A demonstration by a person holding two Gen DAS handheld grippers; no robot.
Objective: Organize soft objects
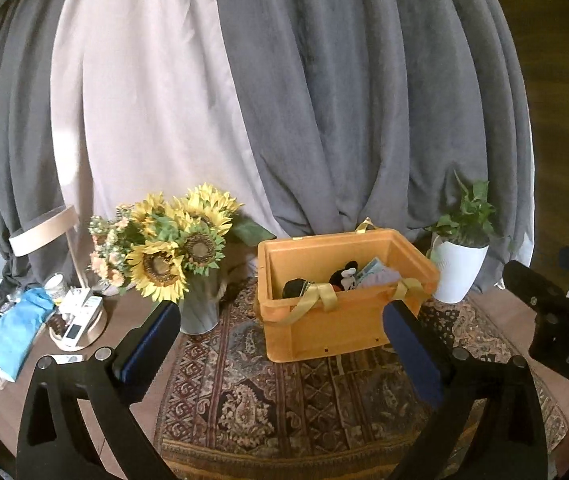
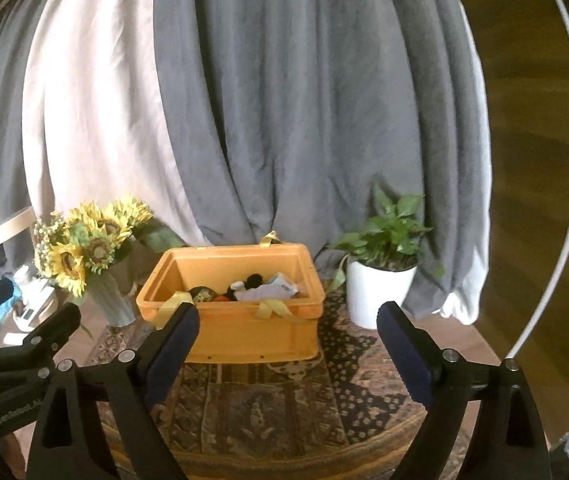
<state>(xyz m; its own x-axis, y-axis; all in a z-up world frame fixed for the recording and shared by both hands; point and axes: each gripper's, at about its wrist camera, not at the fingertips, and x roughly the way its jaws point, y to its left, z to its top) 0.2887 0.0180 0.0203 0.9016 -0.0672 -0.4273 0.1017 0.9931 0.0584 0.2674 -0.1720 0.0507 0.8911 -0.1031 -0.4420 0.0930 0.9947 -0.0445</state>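
Note:
An orange plastic bin (image 1: 324, 328) (image 2: 244, 336) with yellow ribbon handles stands on a patterned rug. Inside lie a black-and-white mouse plush (image 1: 344, 274) (image 2: 246, 282), a dark round soft item (image 1: 296, 288) (image 2: 202, 294) and a pale lilac cloth (image 1: 380, 278) (image 2: 268, 291). My left gripper (image 1: 282, 316) is open and empty, just in front of the bin. My right gripper (image 2: 288, 318) is open and empty, also in front of the bin. Each gripper shows at the edge of the other's view.
A vase of sunflowers (image 1: 180, 256) (image 2: 88, 252) stands left of the bin. A white potted plant (image 1: 460, 256) (image 2: 380, 280) stands right of it. Grey and pale curtains hang behind. A tray with remotes (image 1: 80, 320) and a blue cloth (image 1: 16, 332) lie at far left.

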